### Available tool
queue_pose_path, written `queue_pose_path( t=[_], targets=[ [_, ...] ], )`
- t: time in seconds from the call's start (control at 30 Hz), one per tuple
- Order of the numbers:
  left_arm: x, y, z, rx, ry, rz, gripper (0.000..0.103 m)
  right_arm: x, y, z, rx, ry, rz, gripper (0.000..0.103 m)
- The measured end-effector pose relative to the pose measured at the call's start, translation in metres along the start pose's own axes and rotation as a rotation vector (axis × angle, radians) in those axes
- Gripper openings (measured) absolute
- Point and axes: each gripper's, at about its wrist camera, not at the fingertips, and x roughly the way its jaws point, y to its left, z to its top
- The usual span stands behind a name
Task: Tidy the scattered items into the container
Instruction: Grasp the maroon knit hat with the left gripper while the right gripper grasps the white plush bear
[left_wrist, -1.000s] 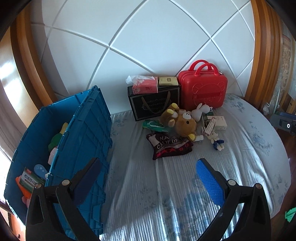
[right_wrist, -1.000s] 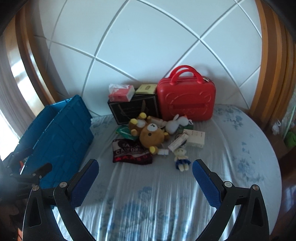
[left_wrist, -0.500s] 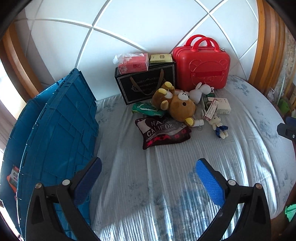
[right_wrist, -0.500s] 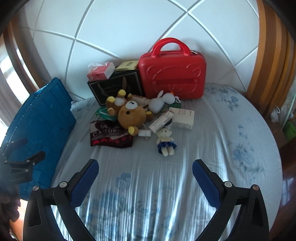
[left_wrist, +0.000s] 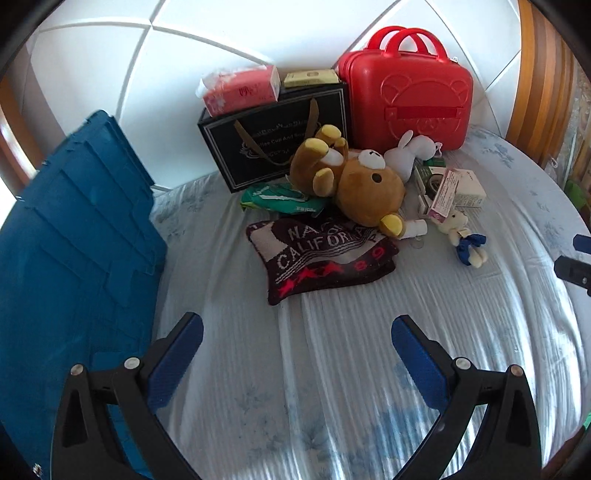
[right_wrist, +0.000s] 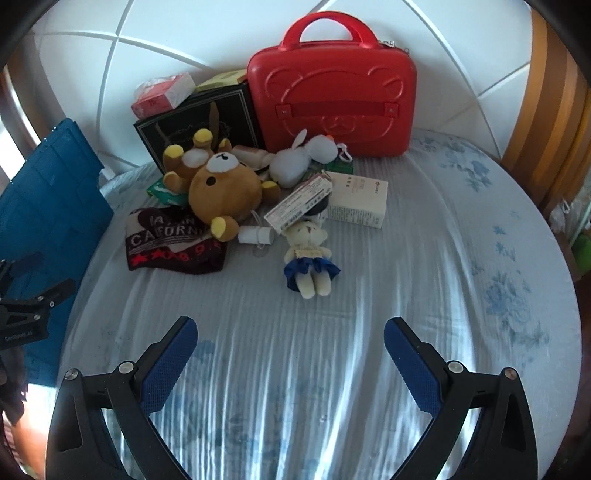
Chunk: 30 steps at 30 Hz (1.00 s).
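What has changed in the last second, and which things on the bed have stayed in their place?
Both grippers moved forward toward the pile of items; the left gripper also swung right, away from the blue crate, so its inside is now out of view. Nothing was gripped or released: the jaws of both, including the right gripper, remain open and empty. The brown bear, dark cloth and red case stayed put.

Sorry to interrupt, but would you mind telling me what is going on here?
A person is tidying a bed, holding a gripper in each hand. The left gripper and right gripper are both open and empty, facing a pile with a brown plush bear and dark printed cloth. The blue plastic crate stands at left.
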Motion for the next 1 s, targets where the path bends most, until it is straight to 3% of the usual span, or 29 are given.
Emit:
queue_pose_path(
  t=[0.23,0.33,0.47,0.7,0.77,0.8,0.87,0.93,1.0],
  targets=[
    [0.079,0.013,0.012,-0.035,0.043,-0.017,0.103,0.063,-0.010,0.002,0.031,0.049,0.000,0.102],
    [0.112,0.010,0.020,-0.023,0.073,0.028,0.103,0.087,-0.010,0.007,0.002,0.038,-0.014,0.102],
    [0.147,0.002,0.033,-0.025,0.083,0.022,0.103,0.121,-0.012,0.015,-0.013,0.046,-0.040,0.102],
    [0.195,-0.008,0.047,-0.040,0.150,0.033,0.102,0.168,-0.008,0.031,-0.058,0.048,-0.085,0.102],
    [0.206,-0.018,0.045,0.000,0.187,0.028,0.100,0.176,-0.007,0.036,-0.076,0.031,-0.122,0.102],
    [0.206,-0.022,0.046,0.013,0.167,0.031,0.099,0.180,-0.007,0.039,-0.079,0.024,-0.132,0.101],
    [0.203,-0.025,0.047,0.018,0.148,0.010,0.088,0.186,-0.008,0.042,-0.073,0.018,-0.146,0.097],
    [0.198,-0.029,0.047,0.021,0.131,-0.037,0.056,0.191,-0.010,0.044,-0.063,0.021,-0.147,0.090],
    [0.192,-0.036,0.045,0.044,0.115,-0.048,0.037,0.194,-0.011,0.046,-0.063,0.021,-0.150,0.079]
  ],
)
